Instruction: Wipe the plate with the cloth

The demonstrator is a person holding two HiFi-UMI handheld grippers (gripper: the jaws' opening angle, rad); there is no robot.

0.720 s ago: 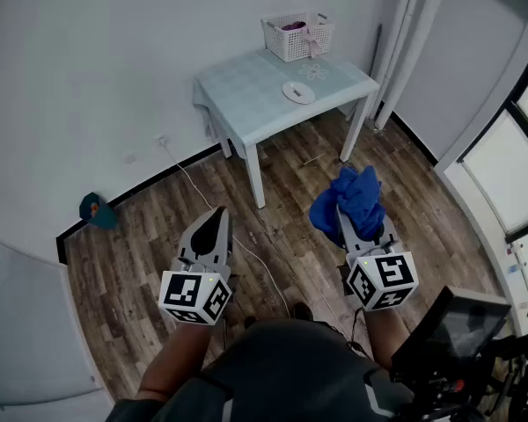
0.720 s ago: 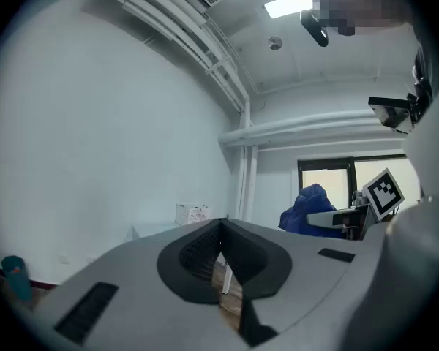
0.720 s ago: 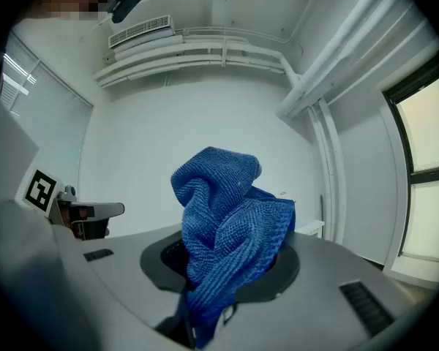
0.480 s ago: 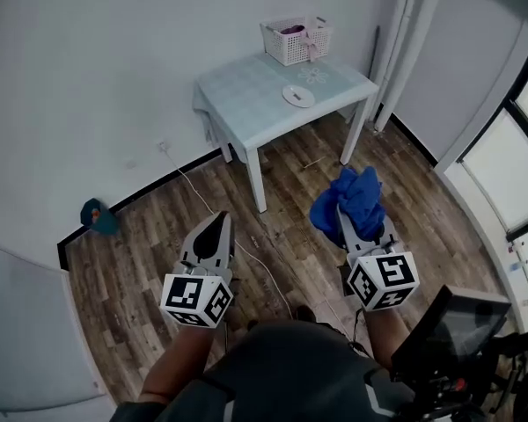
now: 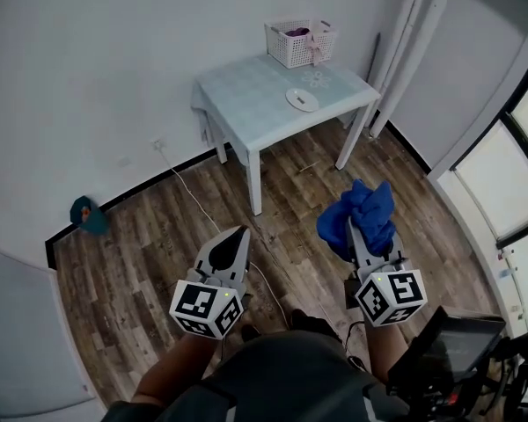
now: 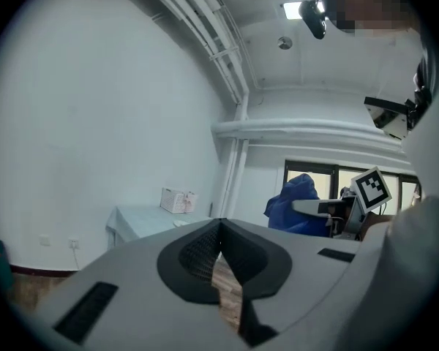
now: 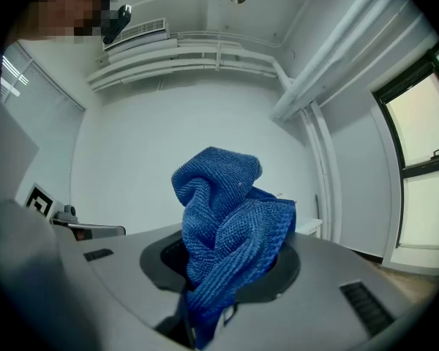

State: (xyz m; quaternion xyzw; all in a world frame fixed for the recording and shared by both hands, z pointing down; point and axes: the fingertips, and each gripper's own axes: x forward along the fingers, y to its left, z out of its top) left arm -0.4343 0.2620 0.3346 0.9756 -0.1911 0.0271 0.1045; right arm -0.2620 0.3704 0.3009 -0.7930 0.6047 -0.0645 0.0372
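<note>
Grippers first: the right gripper (image 5: 357, 229) is clamped on the blue cloth (image 5: 370, 207). Its own view shows the fabric pinched low between the jaws, the rest bunched in a crumpled wad above and ahead of them. On the left gripper (image 5: 238, 236) the jaws are fully together with nothing between them; only wood floor (image 5: 141, 262) shows past the tips. I hold both level, side by side in front of me, apart from each other, over the floor and pointing toward the table (image 5: 246, 104).

The plate (image 5: 303, 99) is small and white. It lies flat on the pale tabletop, toward its right side in the head view. Nothing touches it, and it is well apart from both grippers and from the cloth.

Other items:
- A white basket (image 5: 297, 40) sits at the table's far corner by the wall, near the plate but not touching it. Something pink and purple is inside; I can't tell what.
- White pipes (image 5: 414, 25) run up the wall just right of the table.
- A white cable (image 5: 189, 192) runs from a wall socket (image 5: 157, 144) across the floor toward me.
- A small teal object (image 5: 86, 214) lies on the floor against the left wall; I can't identify it.
- A dark screen (image 5: 453, 345) is at bottom right, beside my right arm.
- A window (image 5: 519, 174) is along the right edge.
</note>
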